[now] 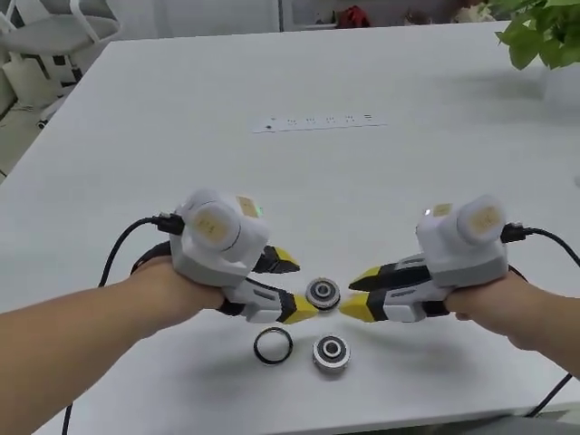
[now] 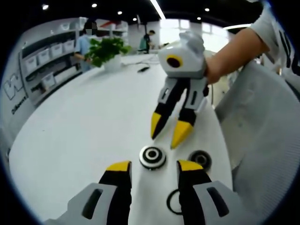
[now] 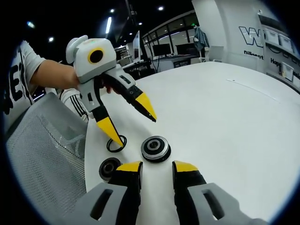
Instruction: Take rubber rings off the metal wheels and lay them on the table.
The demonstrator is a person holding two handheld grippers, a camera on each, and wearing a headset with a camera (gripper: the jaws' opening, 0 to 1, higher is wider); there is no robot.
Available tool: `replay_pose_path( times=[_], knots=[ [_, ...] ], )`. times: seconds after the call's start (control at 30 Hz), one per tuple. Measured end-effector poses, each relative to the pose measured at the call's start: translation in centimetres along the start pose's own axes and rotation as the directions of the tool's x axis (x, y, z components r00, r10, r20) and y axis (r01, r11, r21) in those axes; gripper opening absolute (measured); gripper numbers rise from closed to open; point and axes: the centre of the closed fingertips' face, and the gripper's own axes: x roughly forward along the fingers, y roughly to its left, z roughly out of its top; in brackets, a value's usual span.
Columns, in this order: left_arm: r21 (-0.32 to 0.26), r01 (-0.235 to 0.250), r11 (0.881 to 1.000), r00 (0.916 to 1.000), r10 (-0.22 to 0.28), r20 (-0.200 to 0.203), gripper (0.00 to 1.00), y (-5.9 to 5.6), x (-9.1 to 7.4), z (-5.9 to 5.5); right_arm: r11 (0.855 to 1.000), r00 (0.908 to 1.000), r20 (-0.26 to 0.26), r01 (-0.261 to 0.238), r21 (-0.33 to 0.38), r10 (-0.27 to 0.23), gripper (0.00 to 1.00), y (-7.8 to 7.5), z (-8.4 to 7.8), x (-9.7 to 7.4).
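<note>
Head view, 11 o'clock: white chair (image 1: 54,27) beyond the worktop (image 1: 181,136). Near 12 o'clock, flush socket strip (image 1: 319,122) set into the white surface. At 1 o'clock, green plant leaves (image 1: 542,34). Black cable (image 1: 116,256) off the left-hand unit at 9 o'clock, second cable (image 1: 551,243) off the right-hand unit at 3 o'clock. In the gripper views, grey mesh chair back (image 3: 42,154) beside the worktop edge.

Low on the worktop, three pieces close together. Loose rubber ring (image 1: 273,345) flat at 7 o'clock from the metal wheel (image 1: 323,293), just beside the second wheel (image 1: 332,352), itself at 6 o'clock from the metal wheel. Dark band around the metal wheel's rim; on the second wheel, cannot tell whether a ring is on.

Metal wheel flanked on both sides: left gripper (image 1: 304,286) at its 9 o'clock, right gripper (image 1: 349,294) at its 3 o'clock, yellow tips close in, contact not clear. From the left gripper view, metal wheel at 12 o'clock just ahead of the gap between the tips, loose rubber ring partly hidden behind one jaw at 5 o'clock. From the right gripper view, metal wheel likewise at 12 o'clock, just past the tips.

Left gripper spread wide, gripping nothing. Right gripper parted more narrowly, likewise gripping nothing.
</note>
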Motion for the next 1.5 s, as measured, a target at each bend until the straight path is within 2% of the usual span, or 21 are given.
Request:
replay_pose_path(
  times=[0.33,0.5,0.6,0.63,0.67,1.07,1.27,1.5],
  knots=[
    [-0.027,0.014,1.000,0.9999,-0.014,0.009,0.29,-0.2,1.4,0.2,1.000,1.0000,0.004,-0.007,0.007,0.007,0.22,0.2,-0.2,0.1],
    [-0.063,0.008,0.998,0.9998,-0.007,0.019,0.24,0.0,1.9,0.2,1.000,0.9998,0.017,-0.012,0.014,0.012,0.22,0.3,0.0,0.2],
    [-0.066,0.008,0.998,0.9999,-0.007,0.015,0.20,-0.1,2.1,0.2,1.000,0.9998,0.016,-0.014,0.012,0.014,0.22,0.4,0.0,0.3],
    [-0.043,-0.002,0.999,0.9997,0.003,0.024,0.19,0.2,2.2,0.3,1.000,0.9998,0.016,-0.015,0.012,0.014,0.22,0.4,0.0,0.3],
    [-0.057,-0.001,0.998,0.9999,0.002,0.013,0.18,0.1,2.2,0.1,1.000,0.9997,0.018,-0.015,0.012,0.015,0.22,0.5,0.0,0.3],
    [-0.072,-0.035,0.997,0.9990,0.037,0.025,0.14,0.3,2.3,0.4,1.000,0.9994,0.034,-0.006,-0.002,0.006,0.26,0.5,0.6,1.0],
    [-0.074,-0.042,0.996,0.9988,0.043,0.024,0.14,0.3,2.3,0.3,0.999,0.9998,0.016,0.013,-0.039,-0.012,0.28,0.5,0.8,1.7],
    [-0.082,-0.049,0.995,0.9985,0.051,0.023,0.14,0.2,2.3,0.4,0.999,0.9999,0.010,0.012,-0.031,-0.012,0.27,0.3,0.7,2.0]
  ],
)
